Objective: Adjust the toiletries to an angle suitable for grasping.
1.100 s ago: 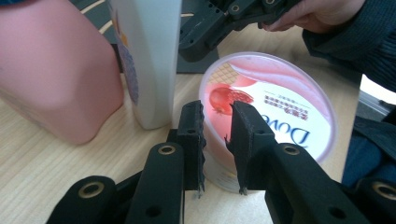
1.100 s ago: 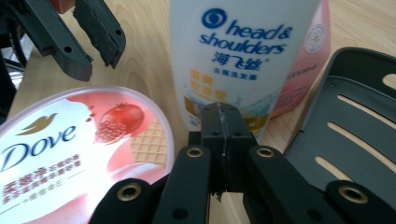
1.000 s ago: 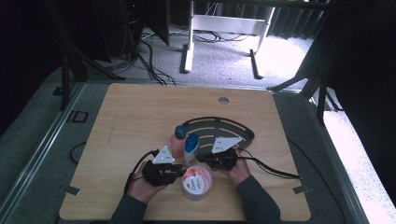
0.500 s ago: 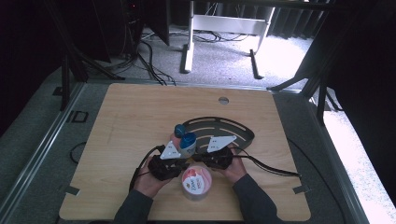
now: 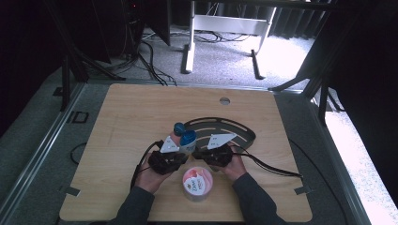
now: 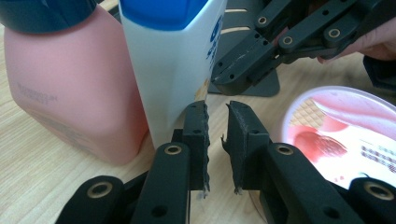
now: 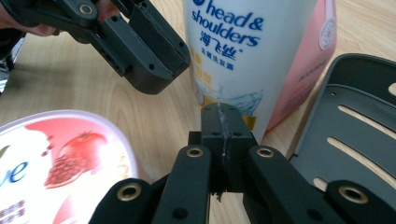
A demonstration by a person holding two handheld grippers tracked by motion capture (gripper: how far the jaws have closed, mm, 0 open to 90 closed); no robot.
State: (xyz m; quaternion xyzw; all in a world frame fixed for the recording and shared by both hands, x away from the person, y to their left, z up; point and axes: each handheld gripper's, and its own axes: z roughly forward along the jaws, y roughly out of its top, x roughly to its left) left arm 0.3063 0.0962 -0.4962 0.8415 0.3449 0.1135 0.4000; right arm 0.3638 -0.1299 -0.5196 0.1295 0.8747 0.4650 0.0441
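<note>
A white shampoo bottle with a blue cap stands upright mid-table, touching a pink bottle with a dark blue cap behind it. Both grippers point at the white bottle's foot from the near side. My left gripper is shut with only a slim gap between its pads and nothing in it; its tips sit just right of the white bottle and pink bottle. My right gripper is shut, pads pressed together, tips close to the white bottle.
A round Dove jar with a pink lid stands between the person's wrists near the front edge. A dark grey slotted tray lies right of the bottles. Cables trail from both grippers.
My left gripper has moved forward and a little right, up to the white bottle's foot. The right gripper, the bottles and the jar have stayed put.
</note>
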